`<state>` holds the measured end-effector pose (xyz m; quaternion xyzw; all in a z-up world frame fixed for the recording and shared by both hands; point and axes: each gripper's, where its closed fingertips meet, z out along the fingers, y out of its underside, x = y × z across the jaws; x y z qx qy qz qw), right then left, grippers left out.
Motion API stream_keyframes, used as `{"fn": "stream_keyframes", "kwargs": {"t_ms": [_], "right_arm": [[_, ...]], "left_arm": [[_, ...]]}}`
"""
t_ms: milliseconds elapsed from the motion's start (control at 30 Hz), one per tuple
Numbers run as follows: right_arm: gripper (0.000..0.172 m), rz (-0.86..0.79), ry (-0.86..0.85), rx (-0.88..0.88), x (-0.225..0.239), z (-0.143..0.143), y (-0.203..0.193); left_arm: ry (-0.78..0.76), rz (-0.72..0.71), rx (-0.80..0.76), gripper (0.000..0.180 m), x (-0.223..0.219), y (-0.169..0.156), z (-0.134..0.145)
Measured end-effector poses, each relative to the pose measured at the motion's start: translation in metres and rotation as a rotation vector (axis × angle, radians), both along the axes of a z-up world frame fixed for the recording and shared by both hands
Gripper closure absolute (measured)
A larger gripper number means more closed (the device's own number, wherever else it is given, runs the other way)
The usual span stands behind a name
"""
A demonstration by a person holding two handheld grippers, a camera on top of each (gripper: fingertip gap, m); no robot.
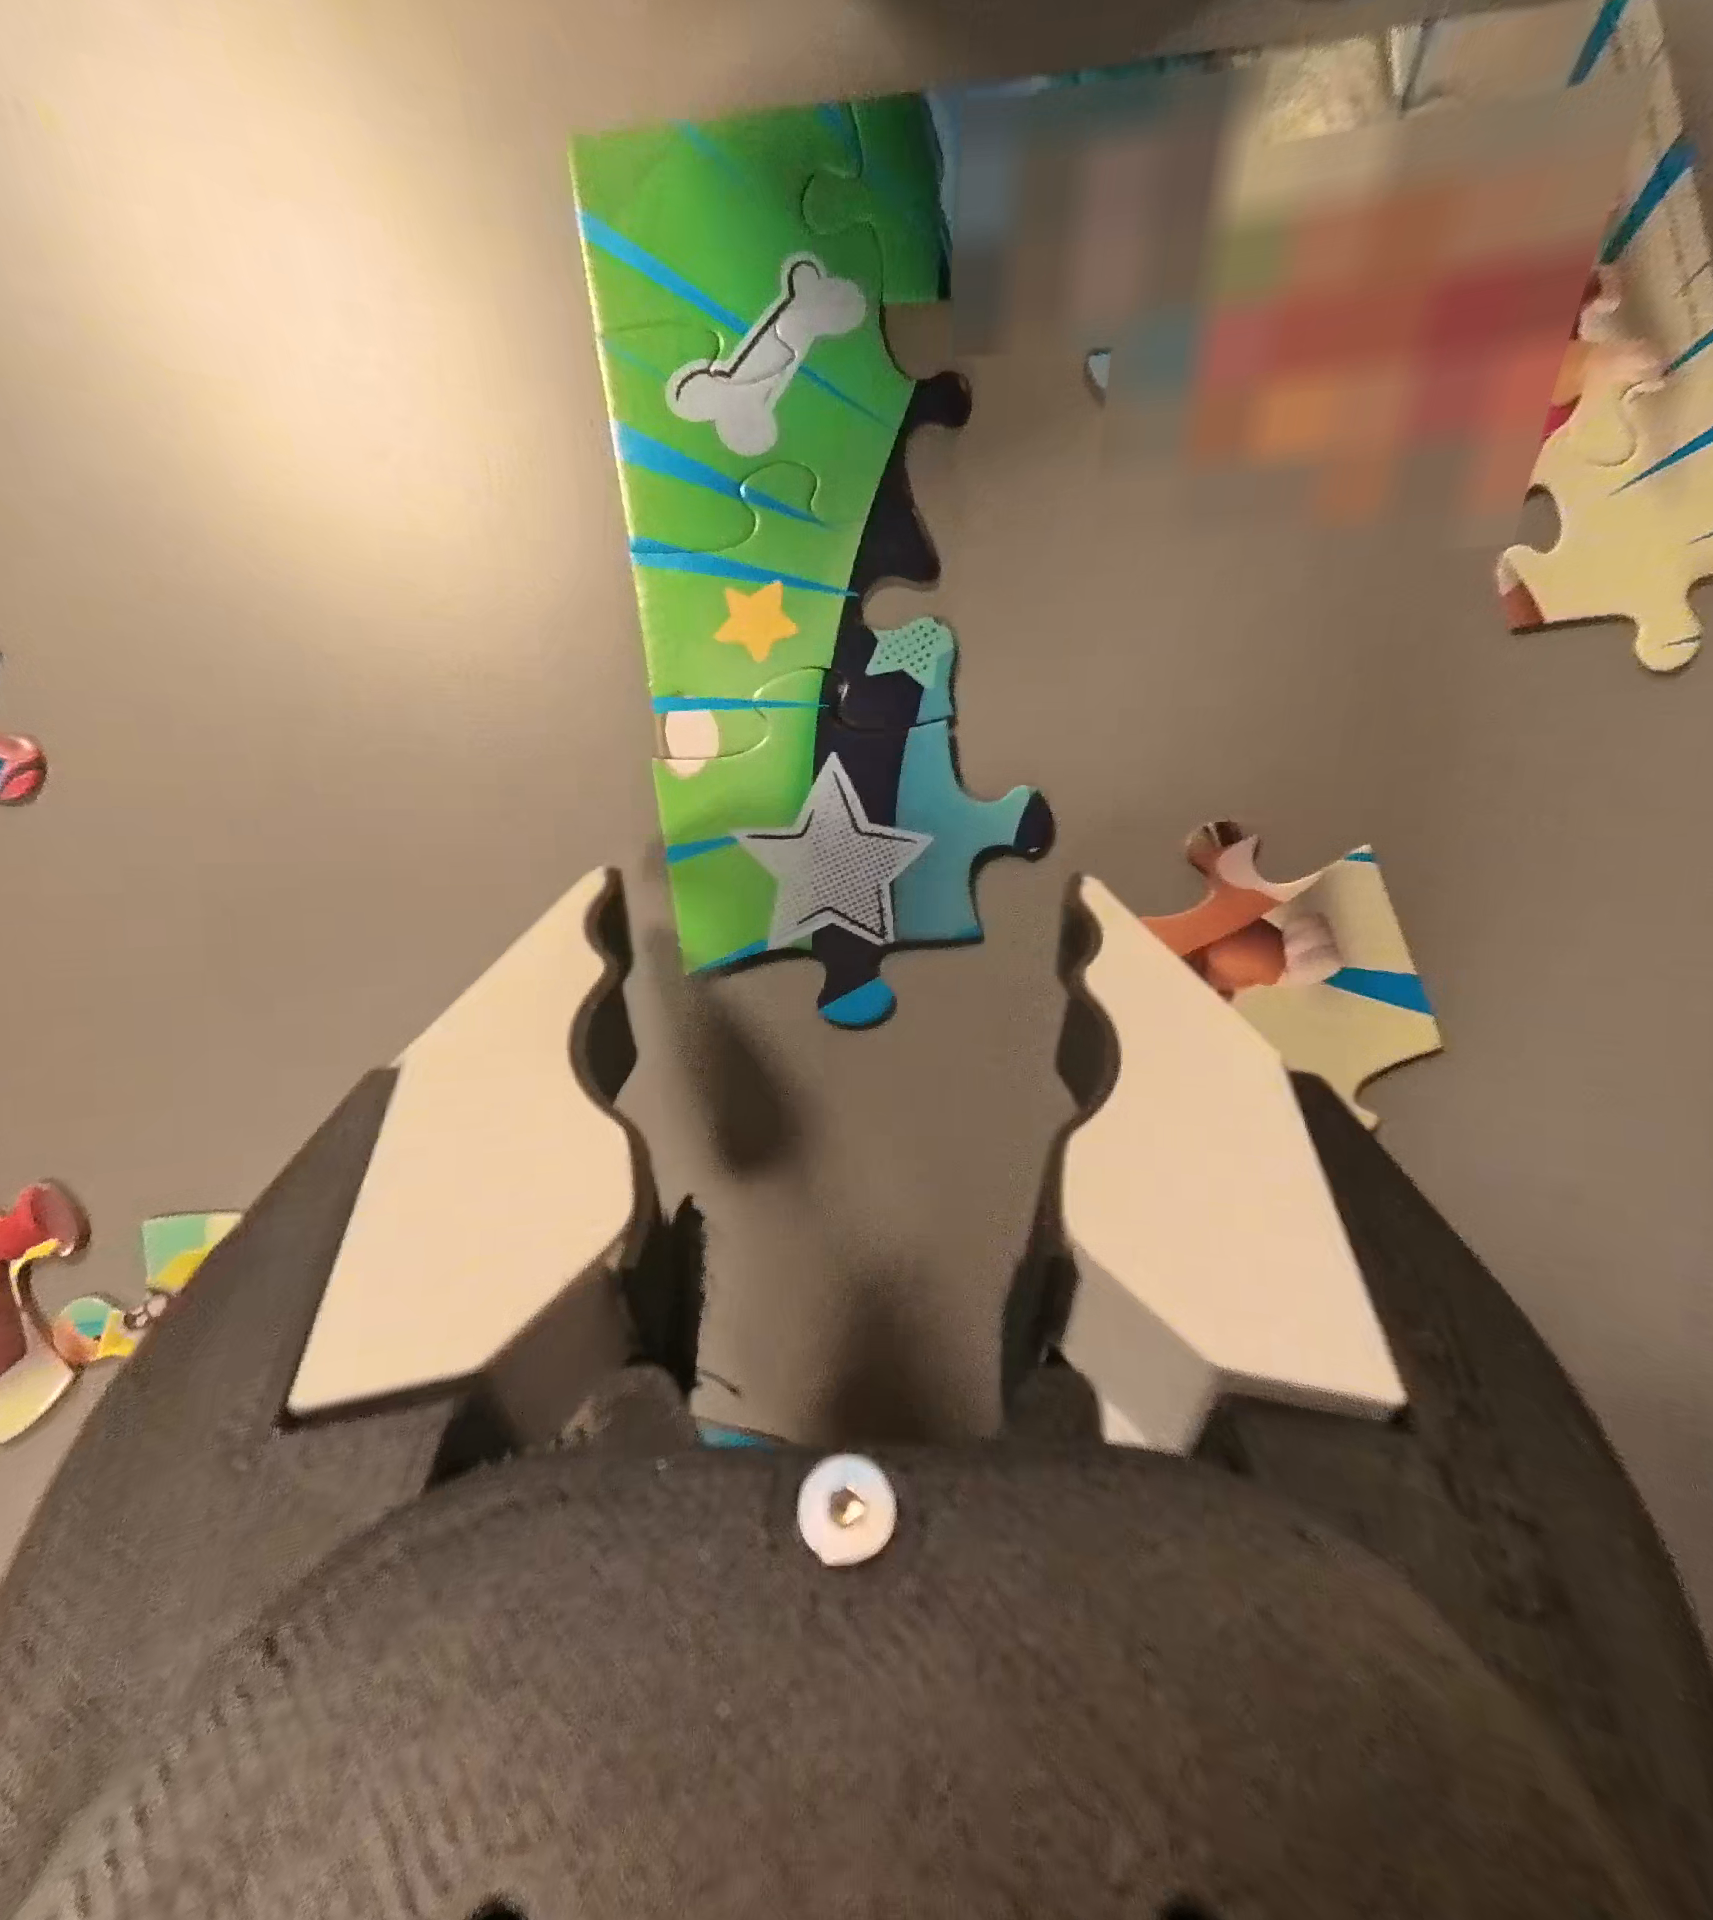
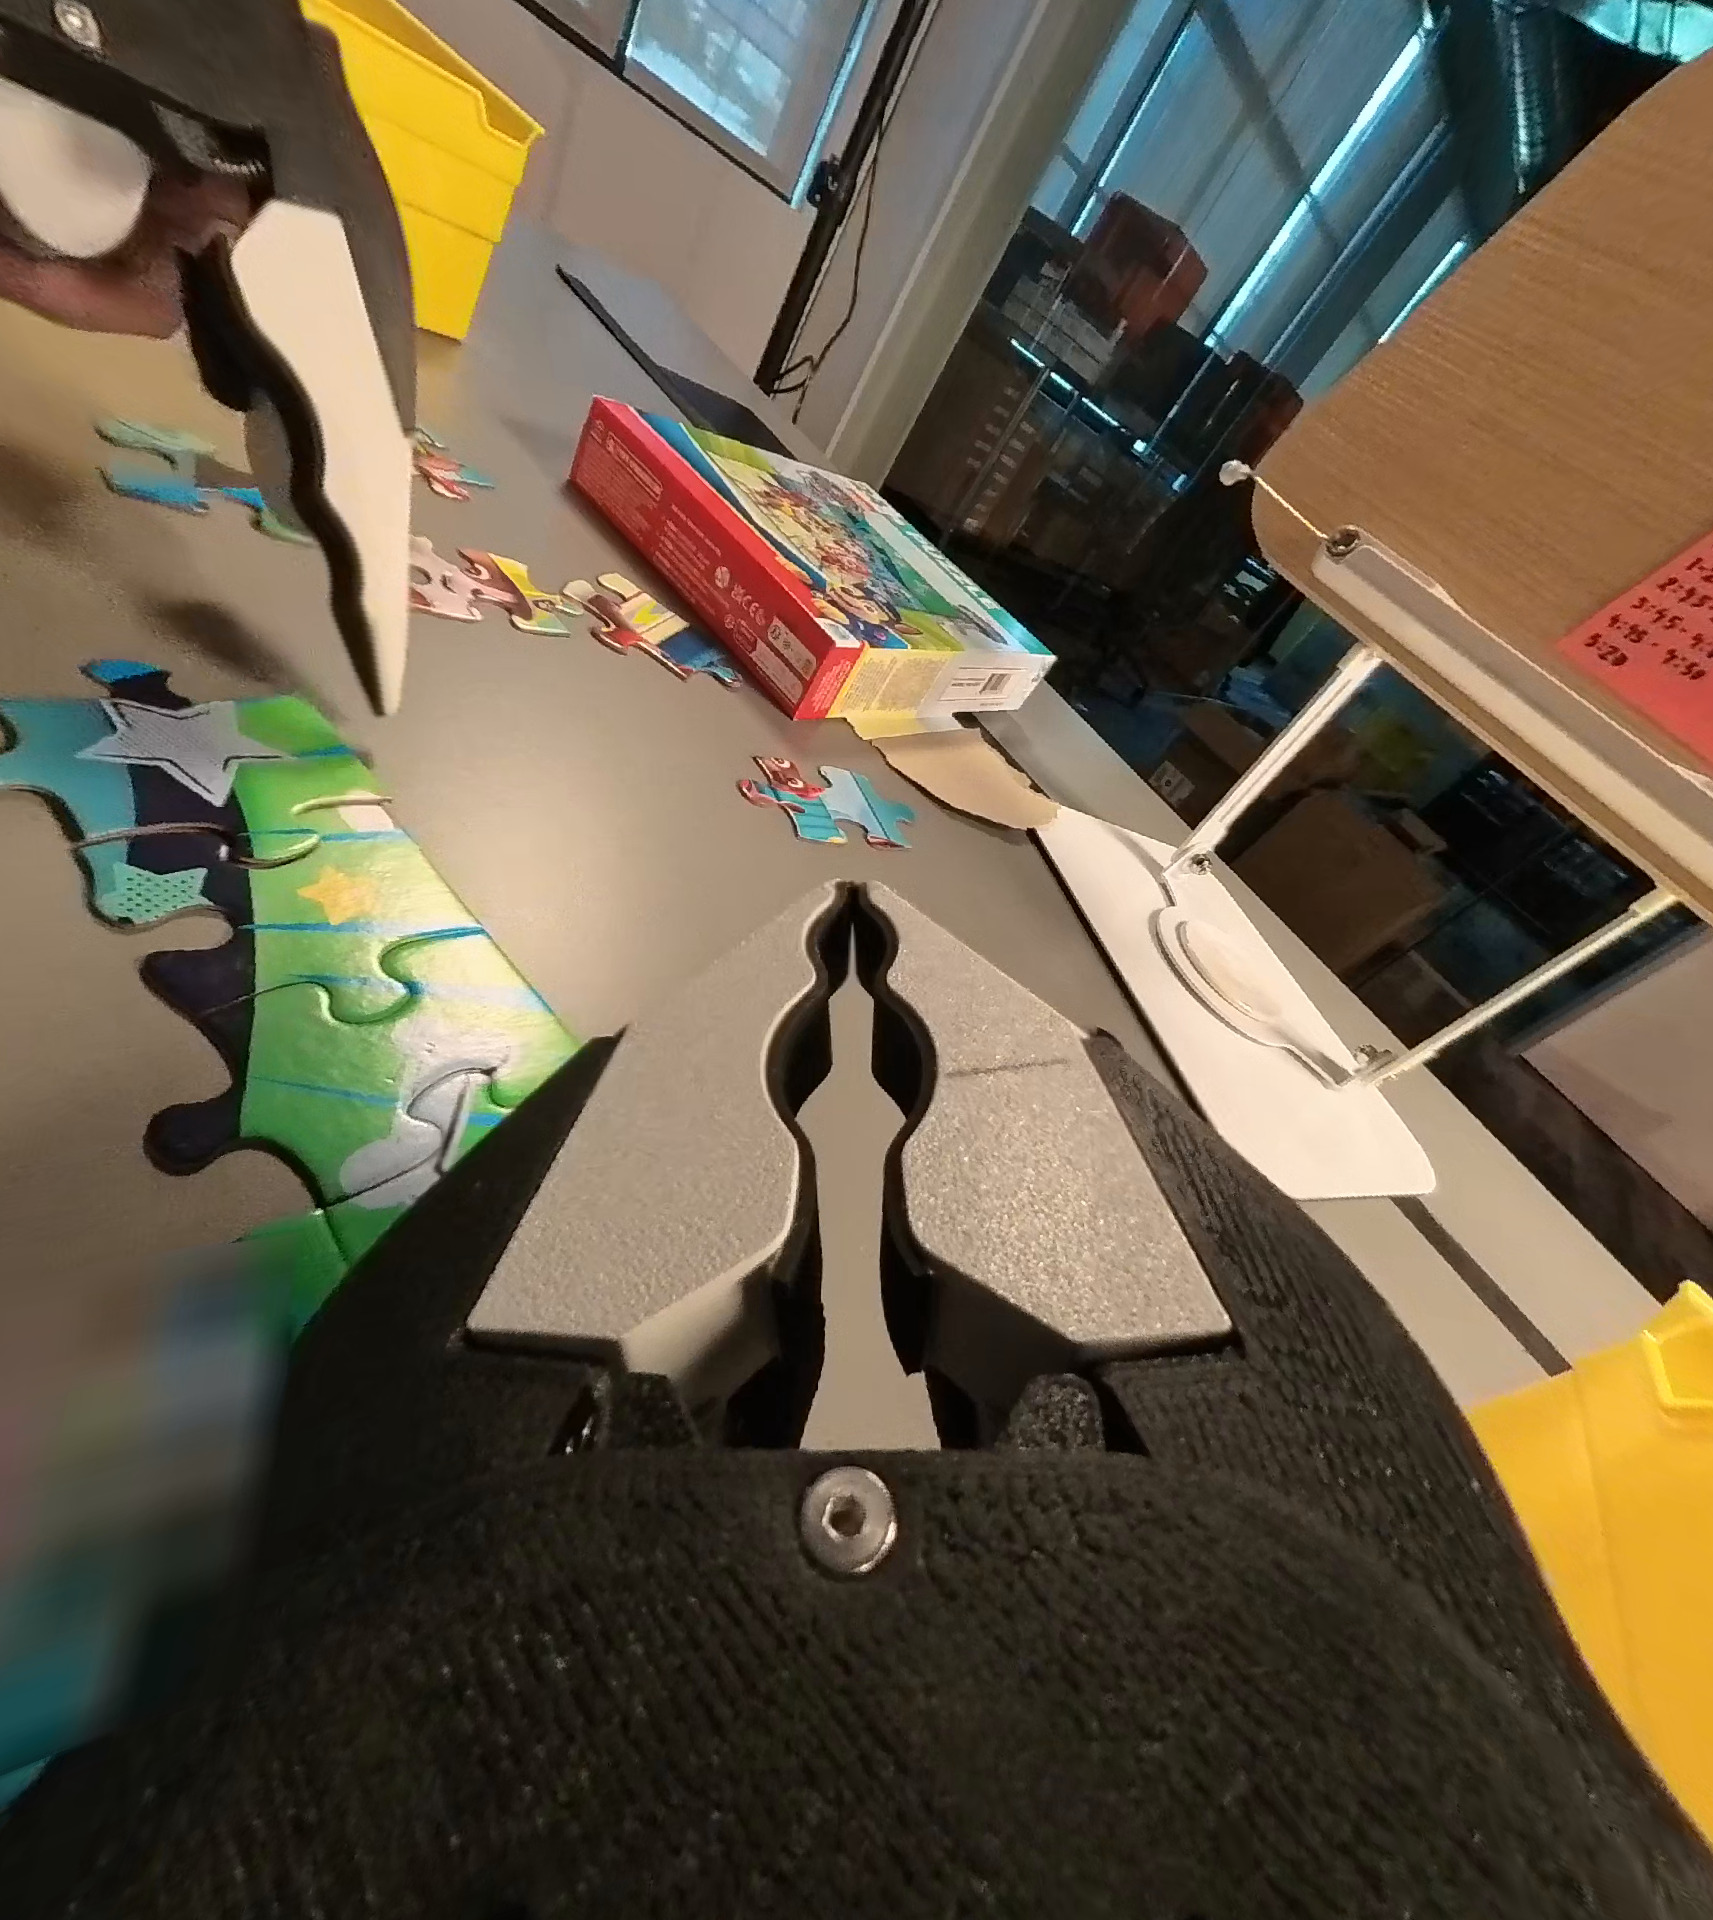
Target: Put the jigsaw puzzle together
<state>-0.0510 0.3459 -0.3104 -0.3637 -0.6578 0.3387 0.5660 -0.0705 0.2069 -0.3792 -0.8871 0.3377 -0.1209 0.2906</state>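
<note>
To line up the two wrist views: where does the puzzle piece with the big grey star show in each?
Left wrist view: the grey-star piece lies just ahead of the open left gripper, at the near end of the joined green strip.
Right wrist view: grey-star piece at left, under the left gripper's fingers.
Shared landmark: the small yellow star printed on the strip.

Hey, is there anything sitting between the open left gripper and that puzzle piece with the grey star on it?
Nothing visible. The left gripper hangs open just short of the star piece, which is joined to the green puzzle strip. Only bare grey table lies between the fingers and the piece.
</note>
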Motion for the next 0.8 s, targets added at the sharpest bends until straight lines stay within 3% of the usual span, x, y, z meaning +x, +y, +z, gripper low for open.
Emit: {"fn": "stream_keyframes", "kwargs": {"t_ms": [67, 200, 367, 567, 800], "right_arm": [[0.172, 0.049, -0.021, -0.018, 0.0, -0.002, -0.008], [0.172, 0.265, -0.217, -0.115, 0.005, -0.022, -0.047], [0.172, 0.37, -0.407, -0.206, 0.012, -0.04, -0.072], [0.172, 0.379, -0.5, -0.247, 0.014, -0.051, -0.074], [0.172, 0.364, -0.585, -0.169, 0.016, -0.067, -0.077]], "left_arm": [[-0.04, 0.033, 0.035, 0.102, 0.001, 0.001, 0.006], [-0.112, 0.099, 0.089, 0.128, -0.001, 0.003, 0.011], [-0.114, 0.186, 0.167, 0.178, -0.013, 0.014, 0.015], [-0.086, 0.205, 0.074, 0.18, -0.015, 0.014, -0.003], [-0.063, 0.18, 0.059, 0.18, -0.005, 0.012, -0.003]]}}
